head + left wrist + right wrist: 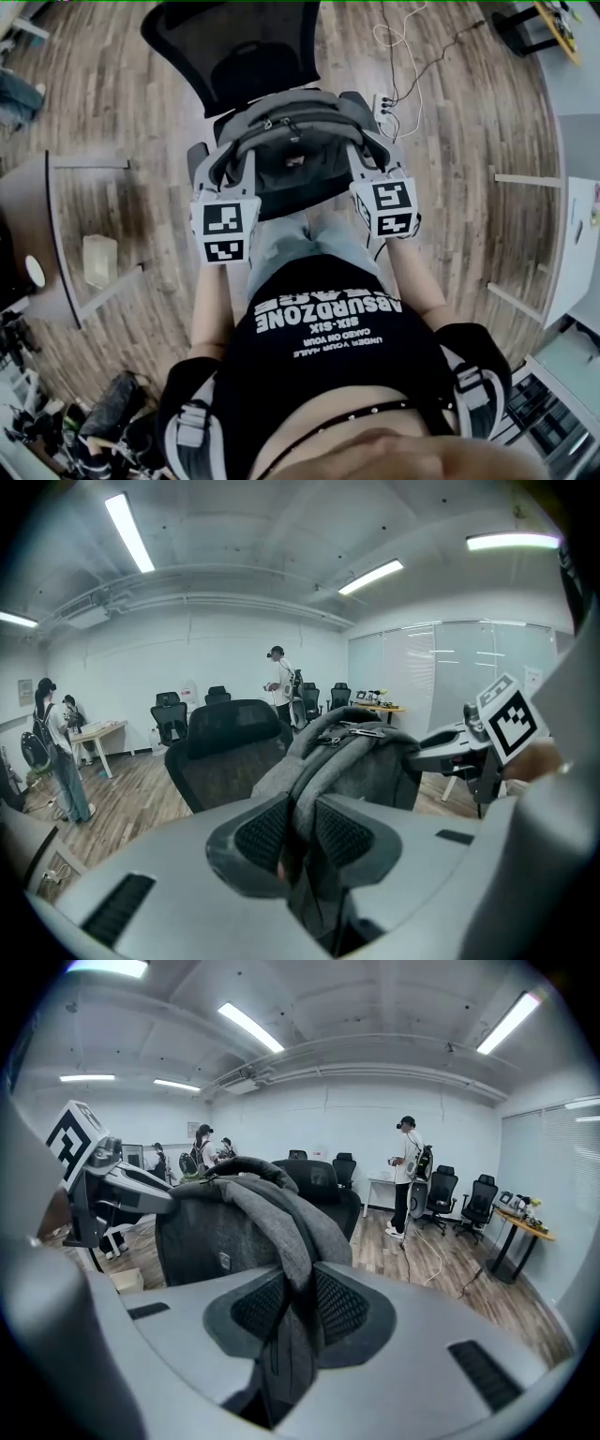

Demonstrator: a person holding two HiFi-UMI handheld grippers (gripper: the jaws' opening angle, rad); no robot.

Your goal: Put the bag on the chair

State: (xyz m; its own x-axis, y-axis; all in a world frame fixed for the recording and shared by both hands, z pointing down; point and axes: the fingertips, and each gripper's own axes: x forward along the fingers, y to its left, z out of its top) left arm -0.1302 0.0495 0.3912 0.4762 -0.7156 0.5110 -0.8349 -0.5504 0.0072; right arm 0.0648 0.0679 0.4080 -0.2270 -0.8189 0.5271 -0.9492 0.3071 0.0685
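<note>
A grey backpack (291,150) hangs between my two grippers, right over the seat of a black mesh office chair (234,47); I cannot tell whether it rests on the seat. My left gripper (246,167) is shut on the bag's left shoulder strap (302,789). My right gripper (359,157) is shut on the other strap (295,1241). In the left gripper view the bag (361,761) stands in front of the chair back (225,752). In the right gripper view the bag (225,1232) hides most of the chair (328,1190).
A dark desk (37,244) and a small cardboard box (98,261) stand at the left. A power strip with cable (382,108) lies on the wood floor beside the chair. White tables (572,244) are at the right. People (408,1176) stand further back.
</note>
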